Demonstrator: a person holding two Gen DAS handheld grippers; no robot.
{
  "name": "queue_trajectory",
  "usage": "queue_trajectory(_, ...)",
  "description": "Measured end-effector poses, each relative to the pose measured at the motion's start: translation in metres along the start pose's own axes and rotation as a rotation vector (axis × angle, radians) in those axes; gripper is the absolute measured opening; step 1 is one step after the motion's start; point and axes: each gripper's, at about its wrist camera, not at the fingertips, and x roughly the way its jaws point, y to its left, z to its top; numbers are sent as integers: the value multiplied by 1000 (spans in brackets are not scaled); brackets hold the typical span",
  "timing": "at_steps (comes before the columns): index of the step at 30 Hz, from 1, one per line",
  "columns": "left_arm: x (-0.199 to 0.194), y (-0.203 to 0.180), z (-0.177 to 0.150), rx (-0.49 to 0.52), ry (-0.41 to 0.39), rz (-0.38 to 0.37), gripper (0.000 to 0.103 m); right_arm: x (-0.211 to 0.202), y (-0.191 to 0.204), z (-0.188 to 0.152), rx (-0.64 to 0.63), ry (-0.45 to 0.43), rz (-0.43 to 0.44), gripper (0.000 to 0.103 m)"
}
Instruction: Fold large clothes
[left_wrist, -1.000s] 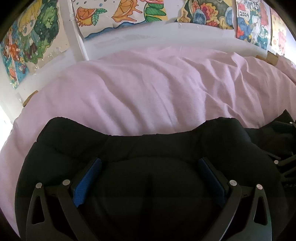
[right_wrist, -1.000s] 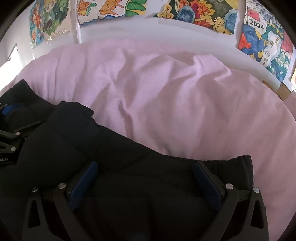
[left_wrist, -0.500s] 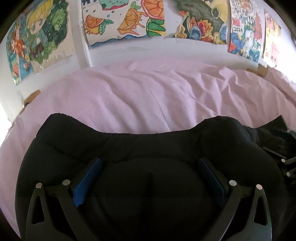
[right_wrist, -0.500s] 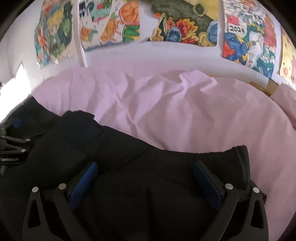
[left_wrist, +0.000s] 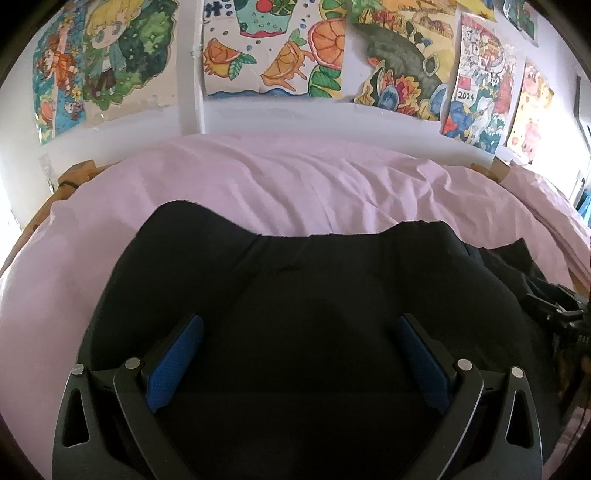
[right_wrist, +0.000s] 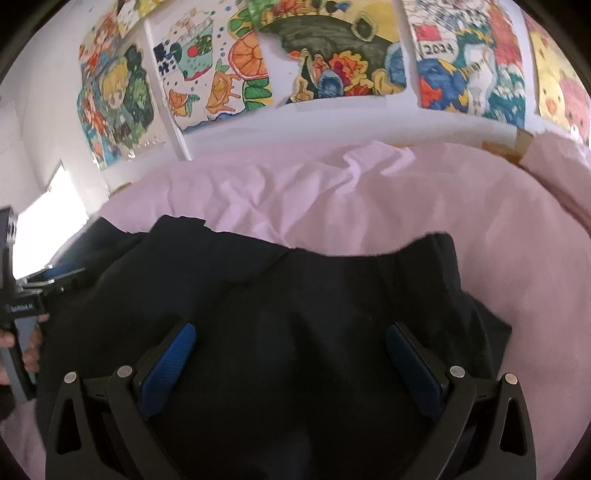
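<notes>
A black garment (left_wrist: 314, 332) lies on the pink bed sheet (left_wrist: 295, 184), draped between two grippers. The left gripper (left_wrist: 299, 354) and right gripper (right_wrist: 291, 362) both stand wide, fingers spread apart with dark cloth bunched between them. The fabric looks soft, limp and light, best taken at its far hem. Beyond that hem the sheet offers open room up to the wall drawings (left_wrist: 273, 48).
</notes>
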Motion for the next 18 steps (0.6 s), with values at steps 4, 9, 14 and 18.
queue_trajectory(4, -11, 4, -3, -17, 13, 2, 102, -14, 3, -4, 8, -2, -3, 103)
queue_trajectory(9, -25, 1, -13, 9, 32, 26, 102, -26, 10, -20, -26, 15, -5, 103)
queue_trajectory(14, -36, -7, -36, 104, 55, 81, 102, -38, 11, -42, -39, 39, -6, 103)
queue_trajectory(18, -45, -7, -52, 147, 44, 106, 102, -52, 12, -54, -54, 38, -7, 103)
